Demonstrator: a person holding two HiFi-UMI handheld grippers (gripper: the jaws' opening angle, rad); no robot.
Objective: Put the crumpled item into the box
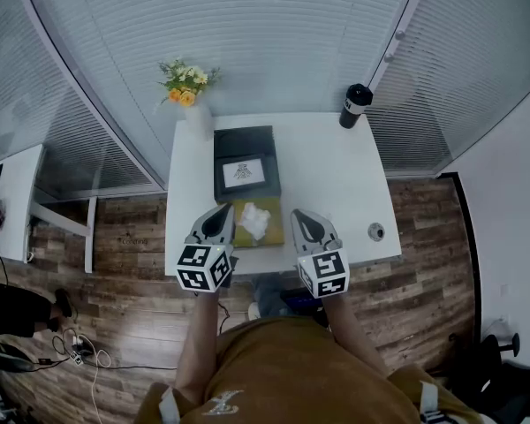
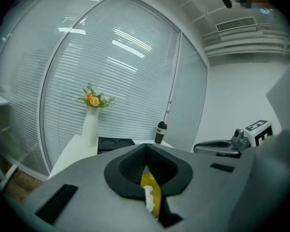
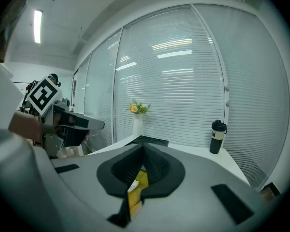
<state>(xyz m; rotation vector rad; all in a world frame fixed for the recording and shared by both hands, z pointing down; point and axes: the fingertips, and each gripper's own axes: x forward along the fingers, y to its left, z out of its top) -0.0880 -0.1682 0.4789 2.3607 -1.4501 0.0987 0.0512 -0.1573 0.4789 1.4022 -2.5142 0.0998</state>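
Note:
A white crumpled paper (image 1: 254, 222) lies on an olive-yellow square box (image 1: 269, 232) at the table's near edge. Behind it is a dark box (image 1: 245, 140) with a white card (image 1: 244, 173) on it. My left gripper (image 1: 219, 215) hangs just left of the yellow box and my right gripper (image 1: 302, 217) just right of it, both above the table edge with jaws together and nothing held. Through the slit of the left gripper (image 2: 146, 150) I see yellow and a bit of white paper (image 2: 148, 195). The right gripper (image 3: 143, 151) also shows yellow (image 3: 138, 183) in its slit.
A white vase of flowers (image 1: 194, 104) stands at the table's back left, a black bottle (image 1: 355, 106) at the back right, a small round object (image 1: 375, 231) near the front right. The white table (image 1: 336, 184) is backed by blinds. Wooden floor lies on both sides.

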